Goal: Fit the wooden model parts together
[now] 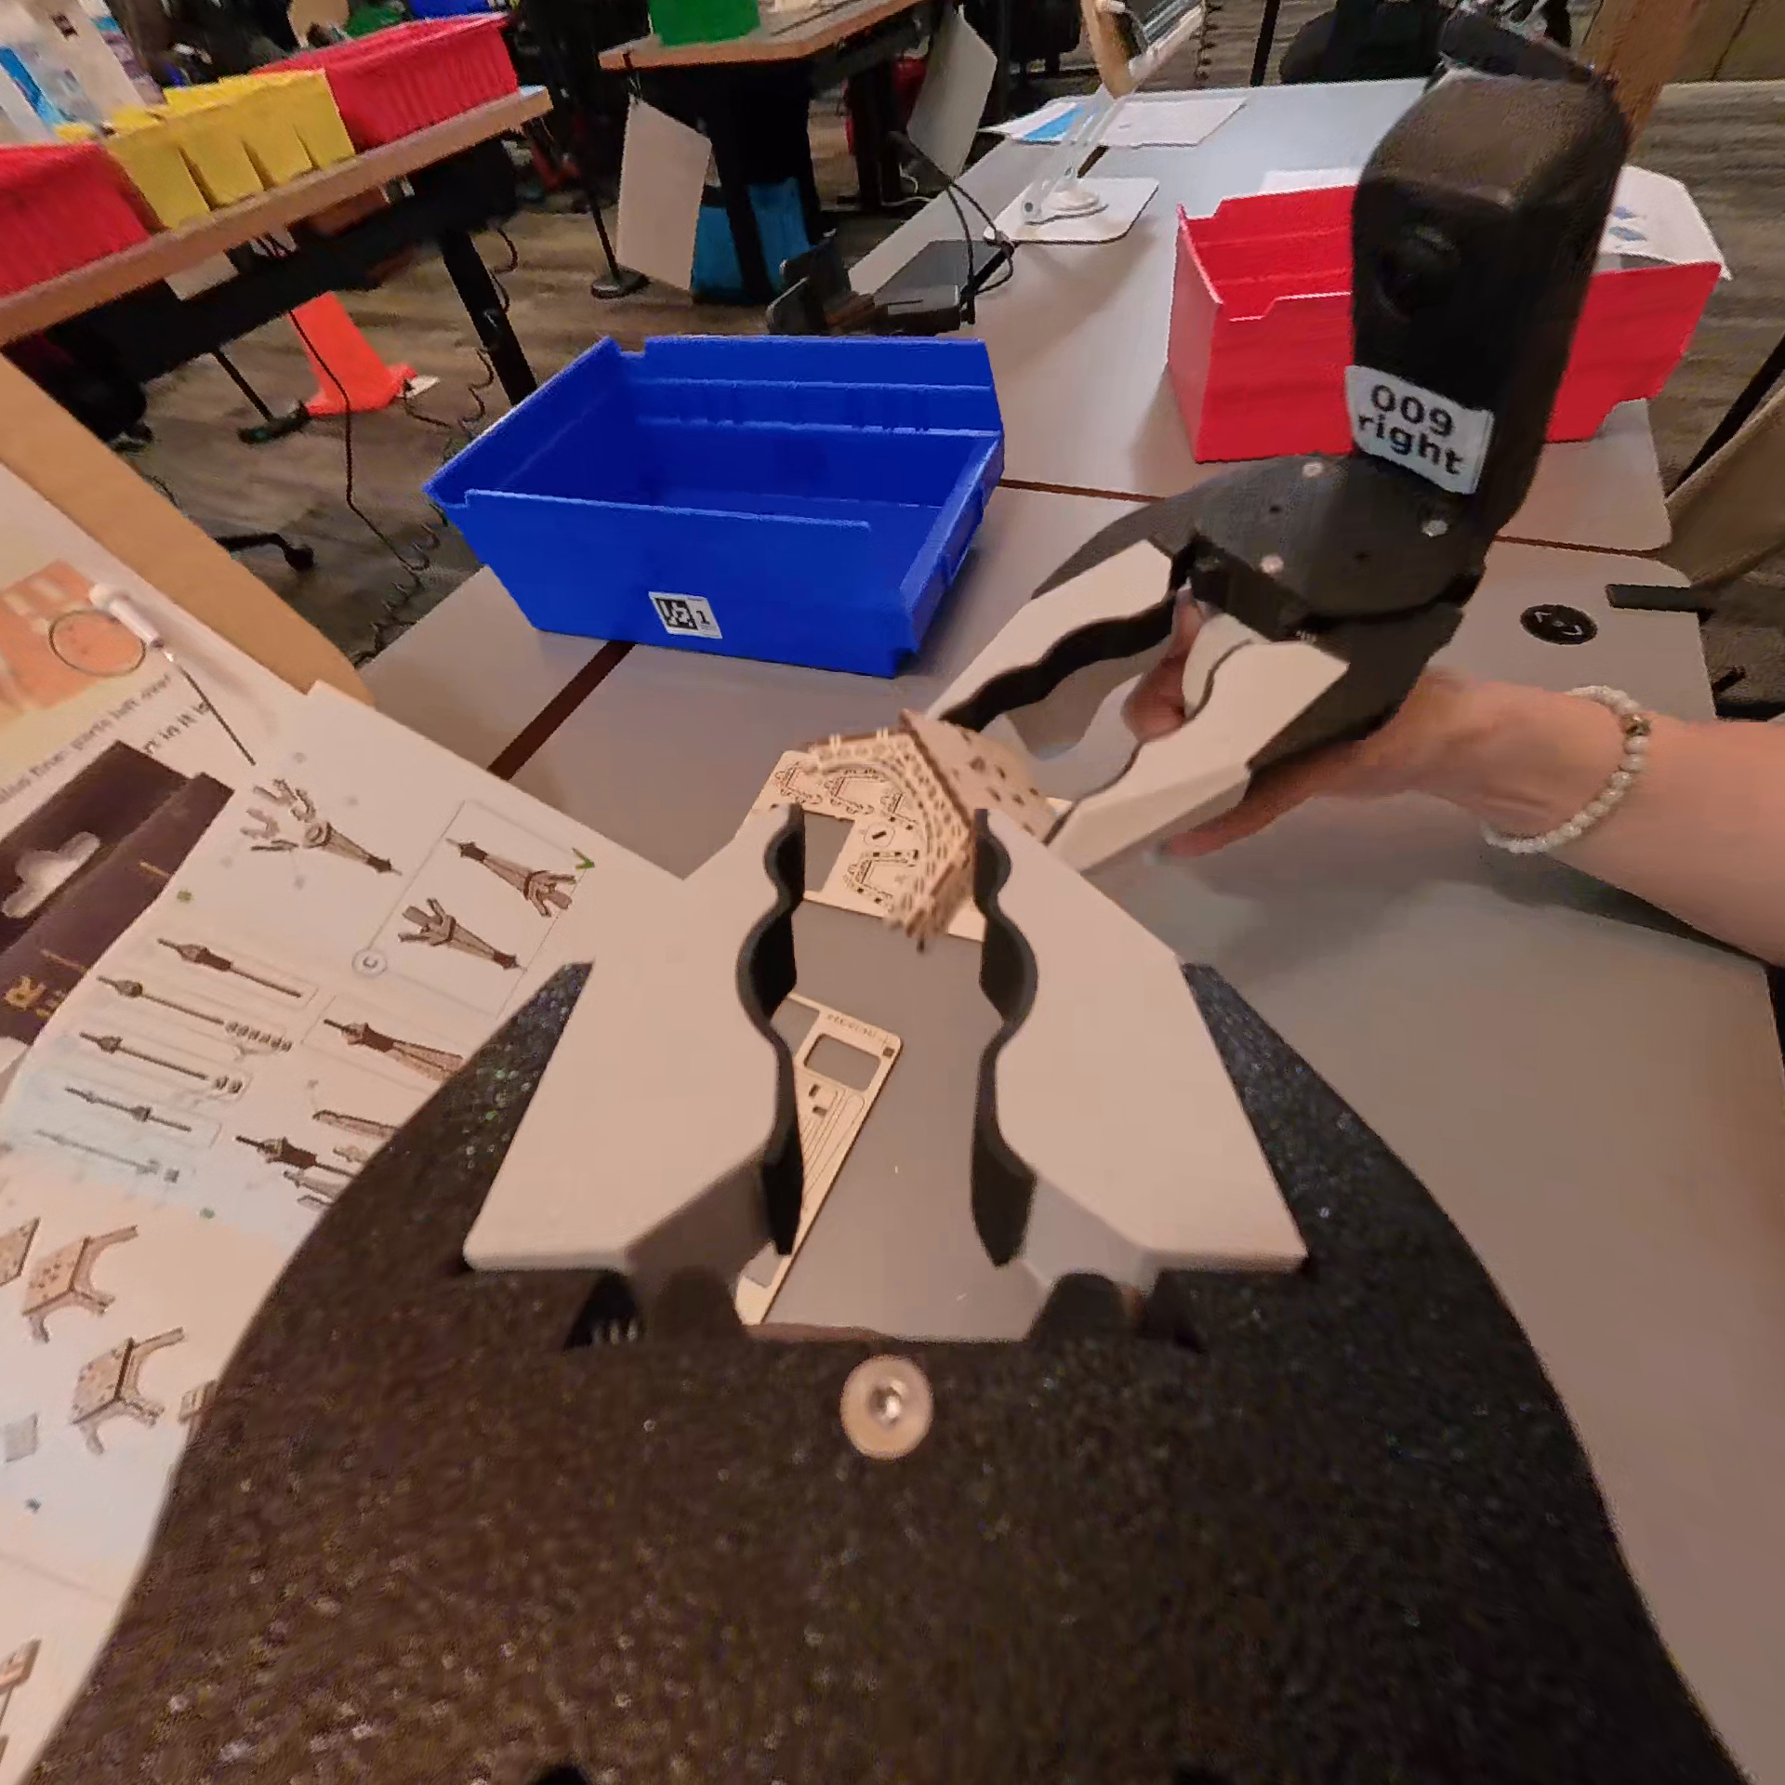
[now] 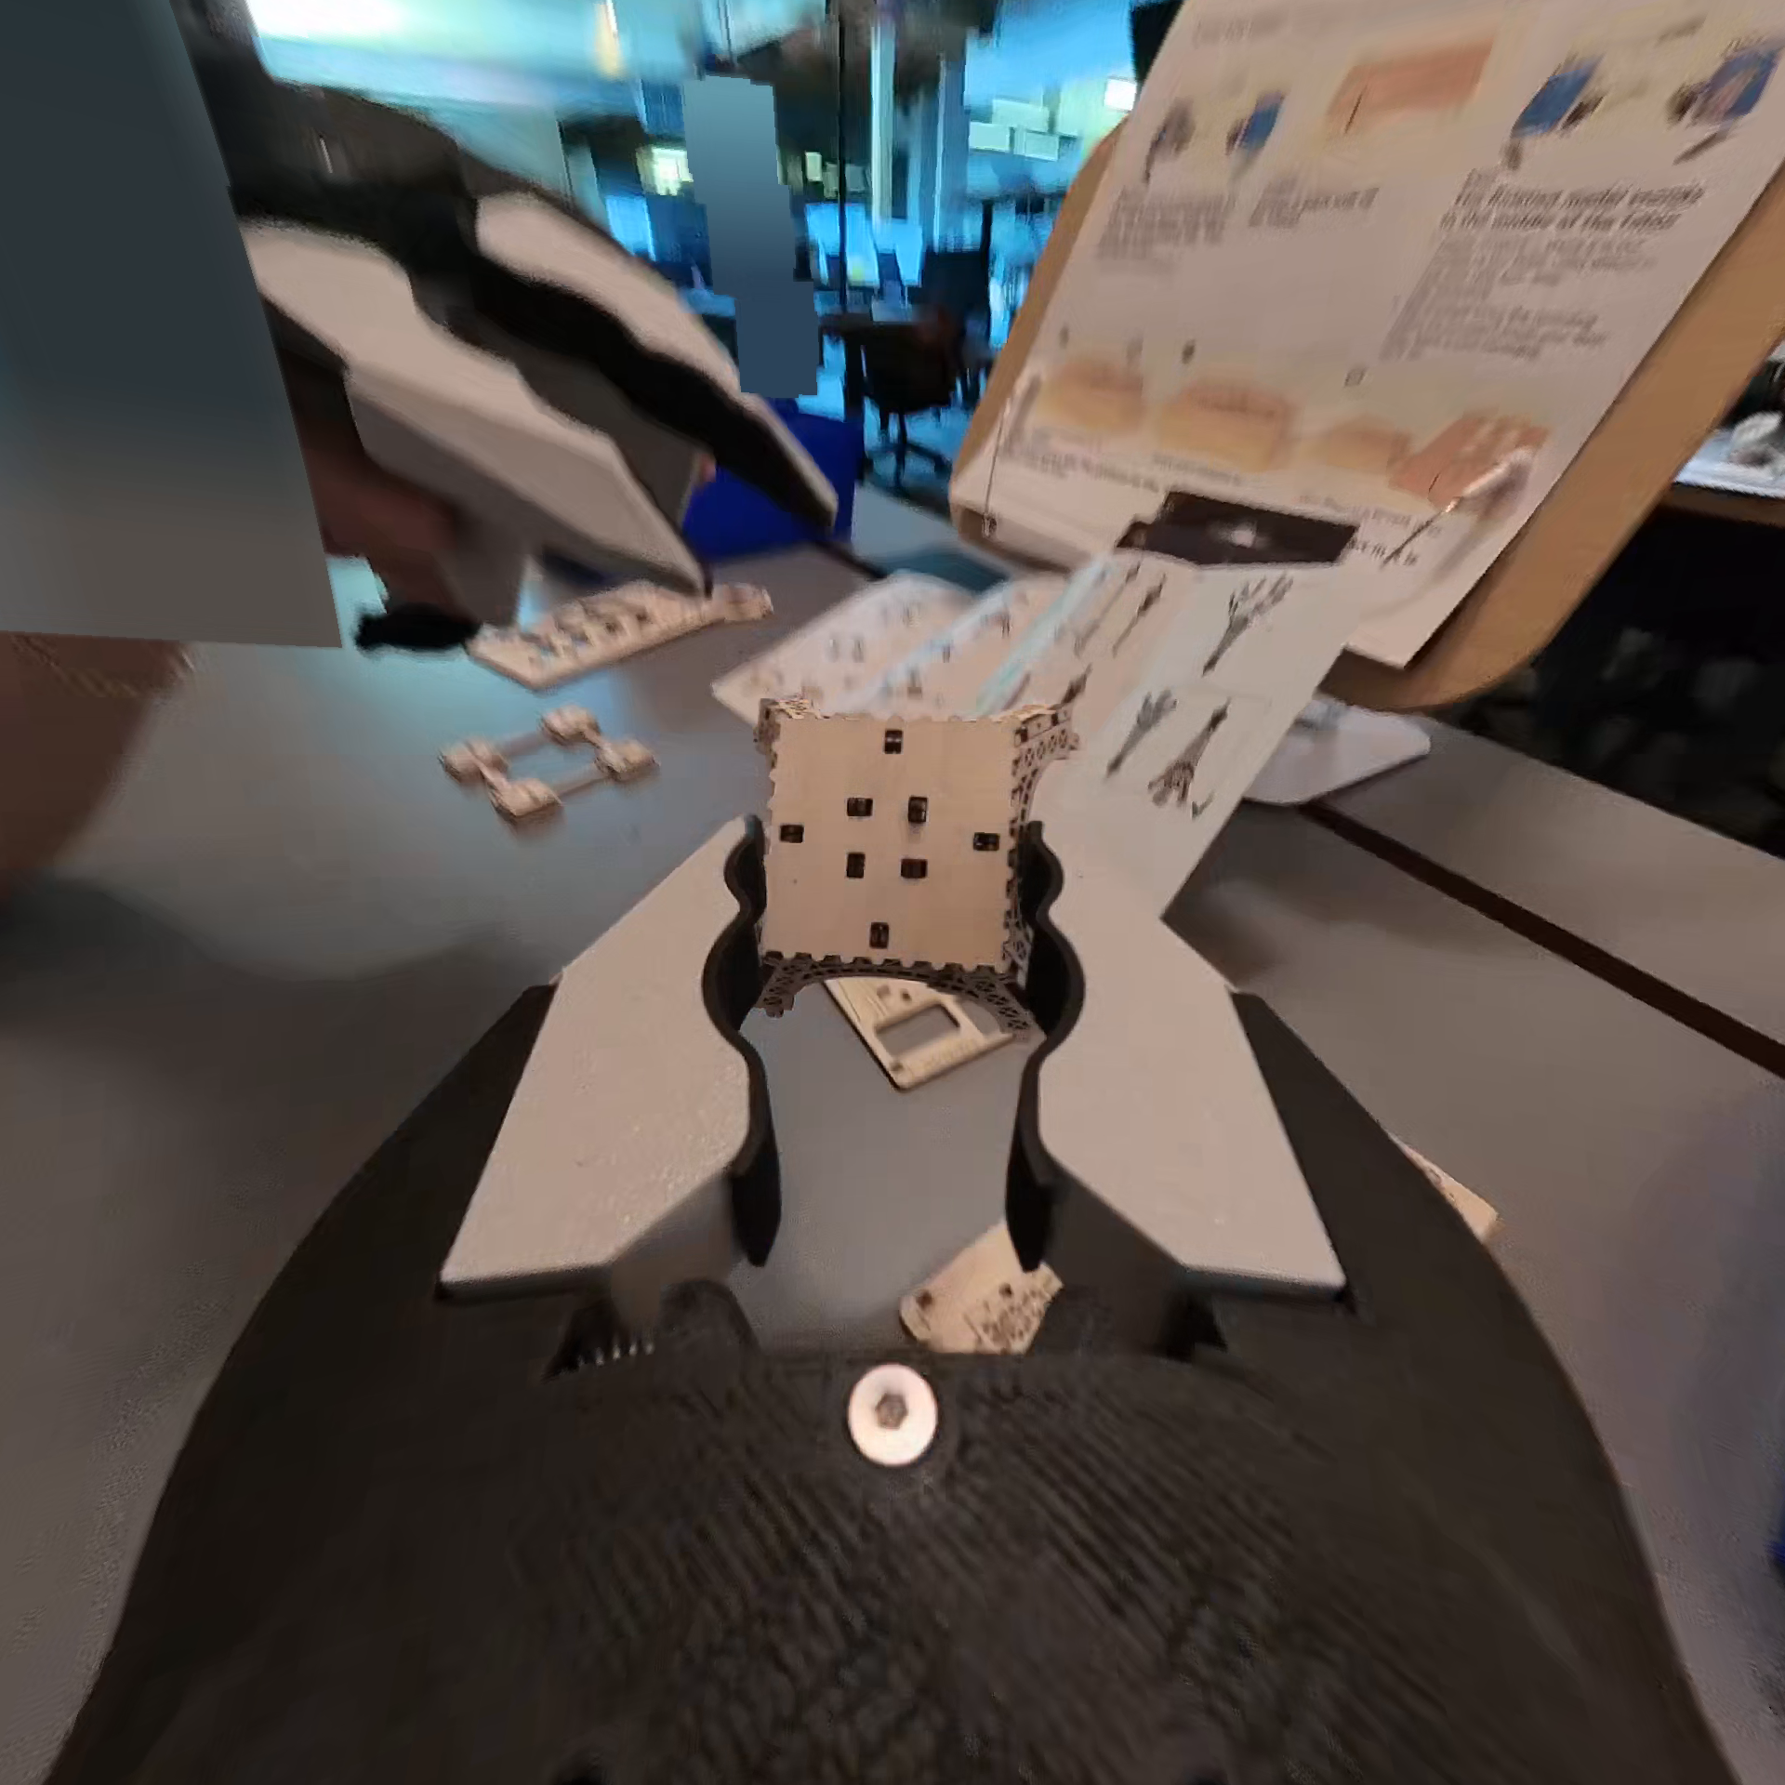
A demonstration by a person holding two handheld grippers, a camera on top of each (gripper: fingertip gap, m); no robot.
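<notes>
My right gripper (image 2: 893,869) is shut on a wooden model part (image 2: 893,850), a square plate with small slots and lacy arched sides, and holds it above the grey table. In the left wrist view this part (image 1: 942,831) hangs tilted between the right gripper's (image 1: 995,782) fingertips, just past my left gripper (image 1: 884,850), which is open and empty. In the right wrist view the left gripper (image 2: 768,546) is blurred, up and to the left, apart from the part. Flat wooden part sheets (image 1: 840,1072) lie on the table under the left gripper.
A small wooden frame with four pads (image 2: 546,763) and another part sheet (image 2: 618,623) lie on the table. Instruction pages (image 1: 290,966) rest at the left against a propped board (image 2: 1352,290). A blue bin (image 1: 734,502) and a red bin (image 1: 1265,319) stand behind. A hand (image 1: 1304,773) holds the right gripper. The left gripper's tips are roughly 6 cm from the right gripper's.
</notes>
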